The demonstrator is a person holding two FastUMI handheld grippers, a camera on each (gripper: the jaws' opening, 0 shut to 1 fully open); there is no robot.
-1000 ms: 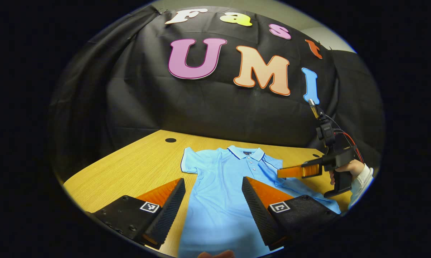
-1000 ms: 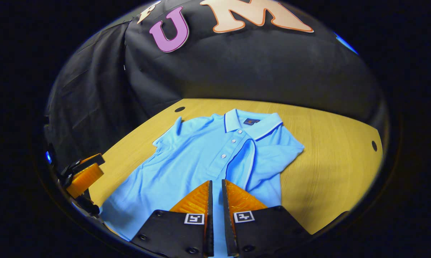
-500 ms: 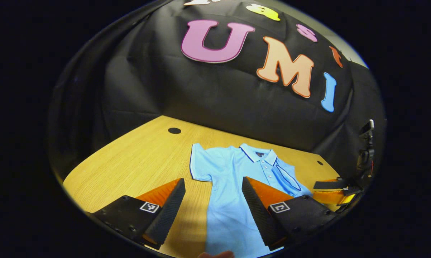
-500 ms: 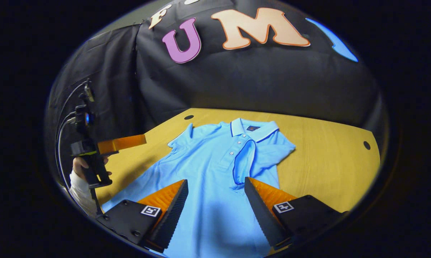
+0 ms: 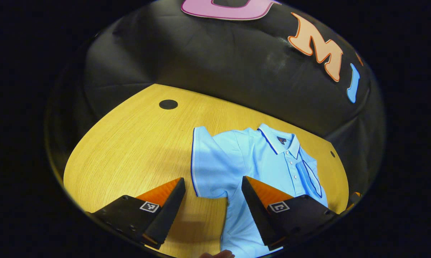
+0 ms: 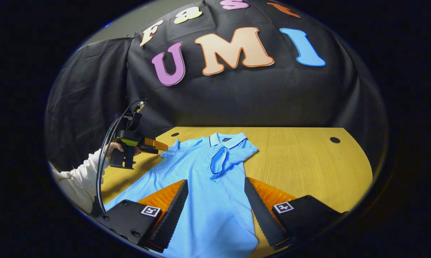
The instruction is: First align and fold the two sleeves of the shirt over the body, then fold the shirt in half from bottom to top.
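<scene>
- A light blue short-sleeved polo shirt [image 6: 201, 179] with dark piping on its collar lies flat on the yellow wood-grain bench [image 6: 308, 168], collar toward the black cloth wall; in the right gripper view it runs from the middle of the frame down to the bottom edge
- One sleeve [image 6: 219, 161] is folded over the chest and lies just right of the button placket at the centre of the right gripper view
- The other sleeve [image 5: 204, 172] is spread flat on the bench, sitting at the centre of the left gripper view
- The left gripper [image 5: 212, 186] has its jaws wide apart and holds nothing; the spread sleeve's lower edge lies in the gap between the fingers at lower centre
- In the right gripper view the left gripper [image 6: 161, 146] appears at middle left, held by a hand [image 6: 111, 148] in a white sleeve, near the shirt's shoulder
- The right gripper [image 6: 215, 190] is wide open with nothing grasped, the shirt body showing between its fingers at the bottom of the frame
- A dark round hole [image 5: 168, 104] marks the bench at upper left of the left gripper view
</scene>
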